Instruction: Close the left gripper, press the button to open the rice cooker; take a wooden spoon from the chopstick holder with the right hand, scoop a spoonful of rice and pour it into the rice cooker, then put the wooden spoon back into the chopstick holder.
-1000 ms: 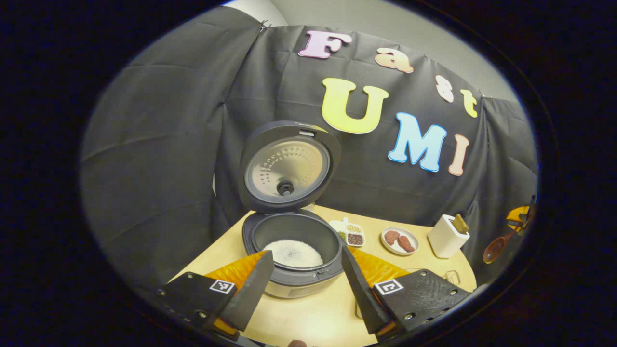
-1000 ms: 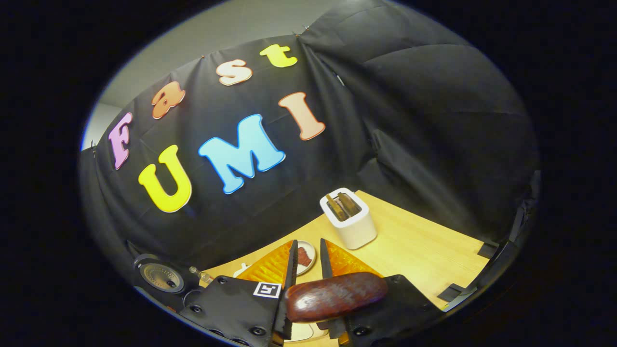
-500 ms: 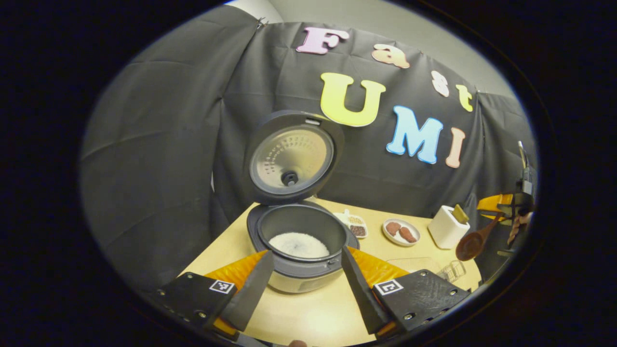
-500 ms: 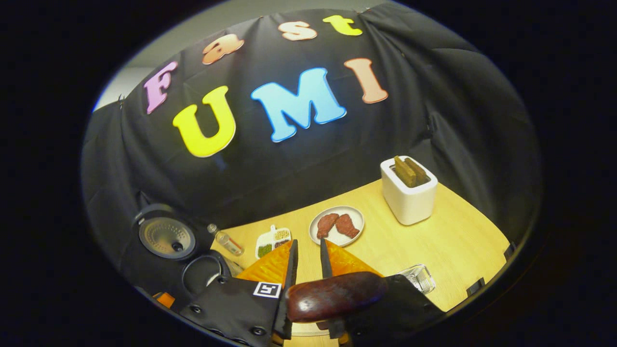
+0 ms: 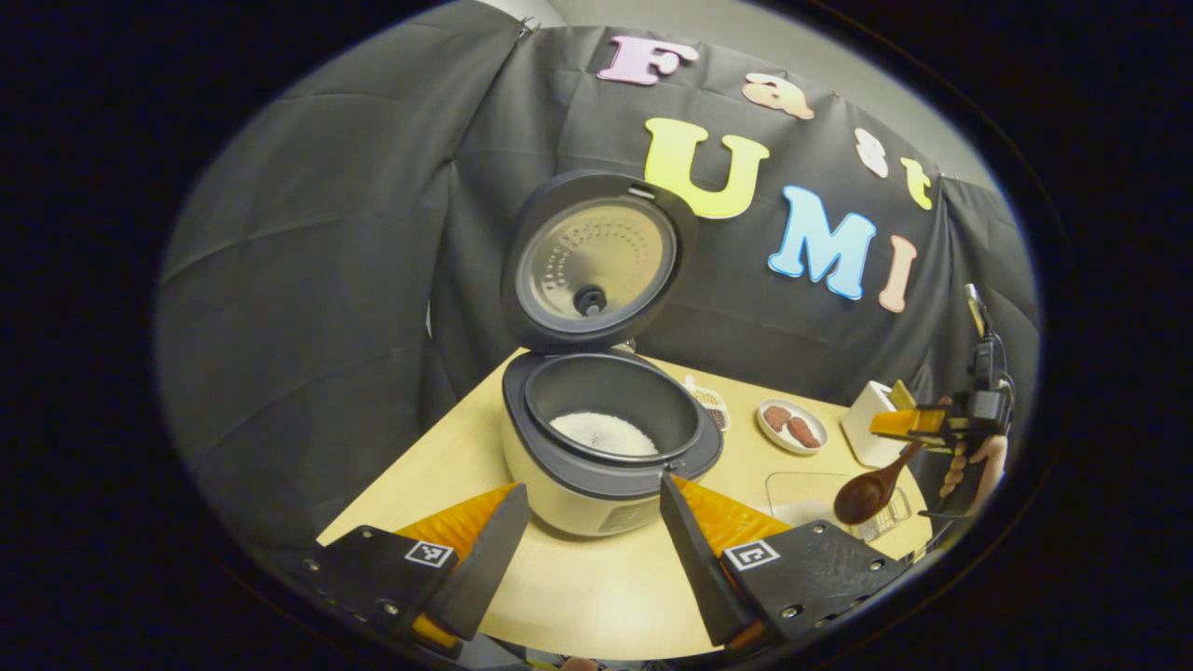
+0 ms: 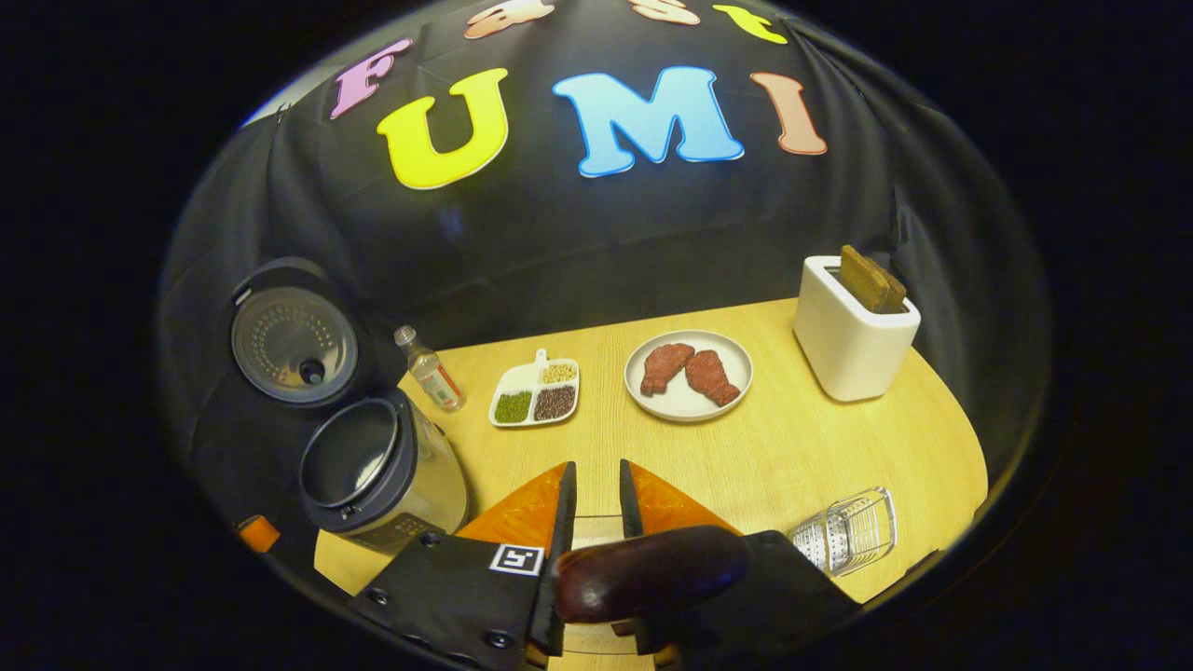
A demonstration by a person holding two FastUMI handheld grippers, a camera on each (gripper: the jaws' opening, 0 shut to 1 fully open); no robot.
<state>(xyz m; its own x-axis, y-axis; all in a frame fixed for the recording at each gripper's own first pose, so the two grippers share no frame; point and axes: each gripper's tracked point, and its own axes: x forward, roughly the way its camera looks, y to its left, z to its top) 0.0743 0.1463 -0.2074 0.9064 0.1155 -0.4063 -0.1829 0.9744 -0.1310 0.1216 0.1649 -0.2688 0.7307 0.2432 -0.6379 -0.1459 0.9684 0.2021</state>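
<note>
The rice cooker [image 5: 606,466] stands open with its lid [image 5: 596,256] upright and white rice [image 5: 601,433] in the pot. My left gripper [image 5: 587,527] is open just in front of the cooker, touching nothing. My right gripper [image 6: 596,489] is shut on the wooden spoon's dark handle [image 6: 648,578]. In the left gripper view that right gripper [image 5: 902,424] hangs at the far right, and the spoon [image 5: 865,496] slants down with its bowl over a clear container [image 5: 802,494]. A clear ribbed chopstick holder [image 6: 843,531] stands near the table's right edge.
The rice cooker [image 6: 382,475] sits at the table's left end. Across the back of the table stand a small bottle [image 6: 429,368], a divided dish of beans [image 6: 536,391], a plate [image 6: 727,396] with two pieces of meat, and a white toaster [image 6: 853,340].
My right gripper has tipped downward toward the table and the spoon has dropped over the clear container. My left gripper has drawn back a little from the cooker, still open.
</note>
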